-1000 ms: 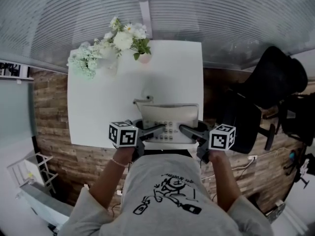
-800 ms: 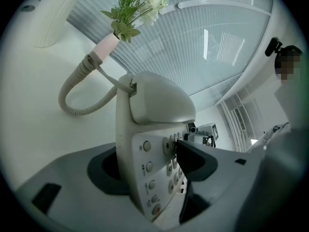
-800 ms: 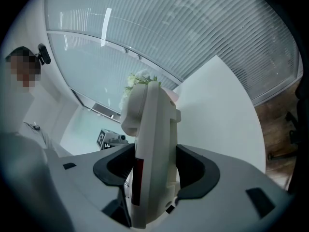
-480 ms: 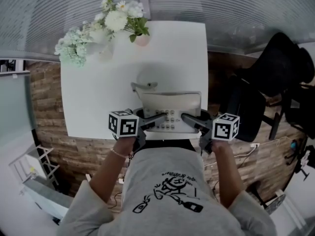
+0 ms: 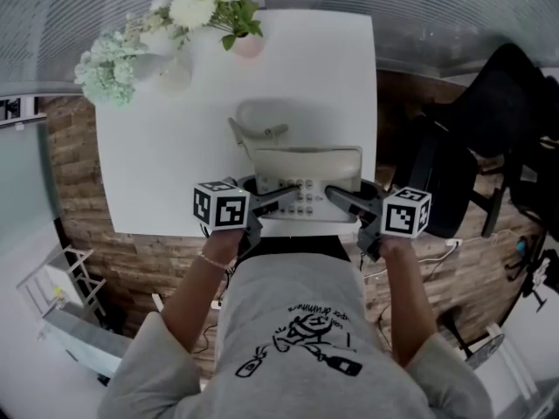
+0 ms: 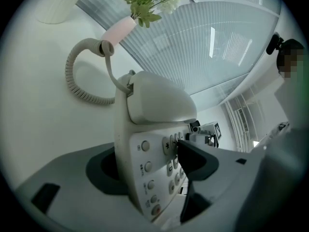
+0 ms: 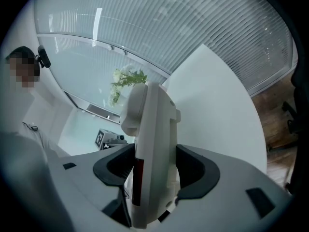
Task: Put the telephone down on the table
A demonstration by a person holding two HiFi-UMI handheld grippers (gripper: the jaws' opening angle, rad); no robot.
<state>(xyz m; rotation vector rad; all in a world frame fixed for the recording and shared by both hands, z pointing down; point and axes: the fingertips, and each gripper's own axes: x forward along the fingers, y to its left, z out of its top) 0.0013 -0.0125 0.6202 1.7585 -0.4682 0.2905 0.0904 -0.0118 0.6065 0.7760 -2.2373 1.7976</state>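
A cream desk telephone (image 5: 306, 180) with its handset (image 6: 159, 100) on the cradle hangs low over the near edge of the white table (image 5: 175, 147). Its coiled cord (image 6: 77, 81) trails onto the table behind it. My left gripper (image 5: 278, 201) is shut on the phone's left side, one fingertip (image 6: 190, 156) on the keypad. My right gripper (image 5: 342, 201) is shut on the phone's right side; the right gripper view shows the body (image 7: 154, 144) upright between both pads. Whether the base touches the table is hidden.
White flowers (image 5: 201, 3) in a pink vase (image 5: 249, 44) and a white vase (image 5: 175, 72) stand at the table's far left. A black office chair (image 5: 489, 120) is to the right. Brick-patterned floor lies below the table's near edge.
Both grippers have sunk with the telephone toward the table's near edge. The grip on both sides looks the same, and the cord now lies on the table.
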